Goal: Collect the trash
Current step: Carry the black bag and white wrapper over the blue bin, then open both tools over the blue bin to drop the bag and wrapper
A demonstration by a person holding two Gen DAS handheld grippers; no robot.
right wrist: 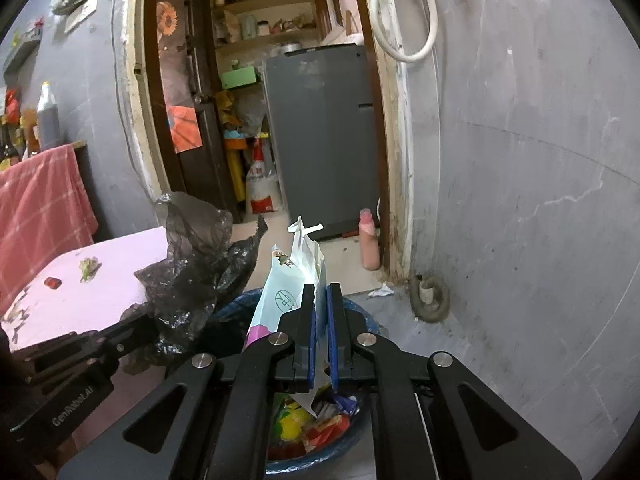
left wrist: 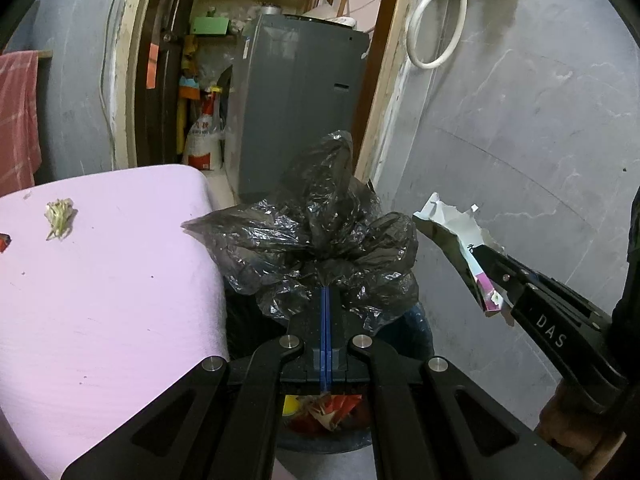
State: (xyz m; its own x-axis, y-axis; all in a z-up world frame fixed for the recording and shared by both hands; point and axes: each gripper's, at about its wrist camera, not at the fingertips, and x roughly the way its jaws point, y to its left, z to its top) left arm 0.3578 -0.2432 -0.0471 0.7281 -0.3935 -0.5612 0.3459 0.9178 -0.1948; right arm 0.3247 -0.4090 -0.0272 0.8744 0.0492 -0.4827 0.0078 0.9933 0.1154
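Left tongs (left wrist: 326,292) clamp one black bag (left wrist: 320,224) at twelve o'clock; right tongs (right wrist: 320,304) grip one torn packet (right wrist: 298,280) above the bin (right wrist: 360,316). Only the right view shows two scraps on the pink surface (right wrist: 100,280).

1. Your right gripper (right wrist: 320,308) is clamped on a torn white-and-pale-blue paper packet with a purple corner (right wrist: 280,300), held upright.
2. Below it sits a blue-lined bin of colourful wrappers (right wrist: 312,428).
3. Your left gripper (right wrist: 140,328) pinches a crumpled black plastic bag (right wrist: 192,272) beside the pink surface (right wrist: 120,276).
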